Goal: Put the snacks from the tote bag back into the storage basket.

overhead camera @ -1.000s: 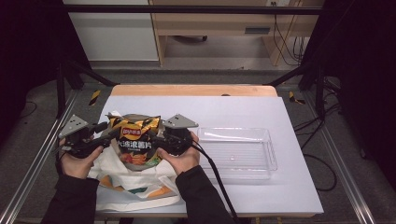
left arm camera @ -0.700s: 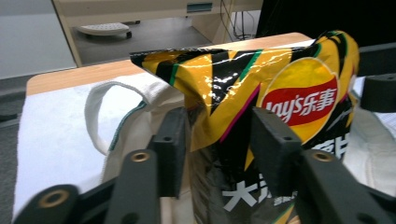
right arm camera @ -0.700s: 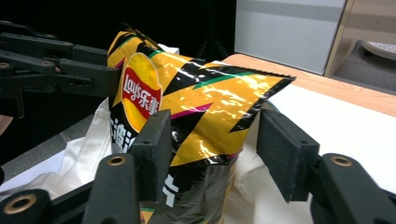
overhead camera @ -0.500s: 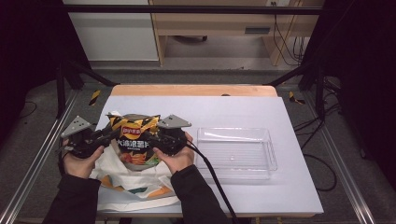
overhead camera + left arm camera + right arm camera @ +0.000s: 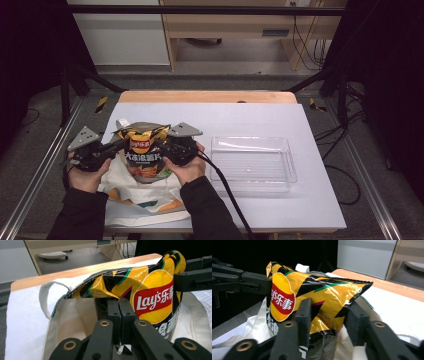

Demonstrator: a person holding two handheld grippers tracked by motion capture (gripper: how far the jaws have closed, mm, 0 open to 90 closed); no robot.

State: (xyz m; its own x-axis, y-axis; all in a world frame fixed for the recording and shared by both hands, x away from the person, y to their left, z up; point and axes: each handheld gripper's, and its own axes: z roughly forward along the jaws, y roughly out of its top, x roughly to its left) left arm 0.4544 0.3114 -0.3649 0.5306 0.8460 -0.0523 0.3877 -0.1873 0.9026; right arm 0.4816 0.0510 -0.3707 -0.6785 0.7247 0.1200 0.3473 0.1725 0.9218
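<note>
**High view: both grippers closing in on chip bag**

High view has the chip bag [image 5: 144, 150] standing in the mouth of the cloth tote [image 5: 145, 195], near the desk's left front corner, w/ the clear tray [image 5: 252, 162] just beside it to the right.

Change vs a sec ago: left gripper [image 5: 116, 148] jaws have just been closing and are now clamped tight. Left gripper view puts the pads [image 5: 113, 312] flat together at the bag's lower left edge, w/ a scrap of material pinched low between them; can't tell if that's bag foil or tote rim.

Right gripper [image 5: 329, 315] jaws have also just been closing. They straddle the bag's crumpled right corner, foil between them; whether the pads press on it yet can't be told.

Judgement: grip is being set from both sides, prob. to lift the bag out of the tote; right side needs a firmer bite first.
</note>
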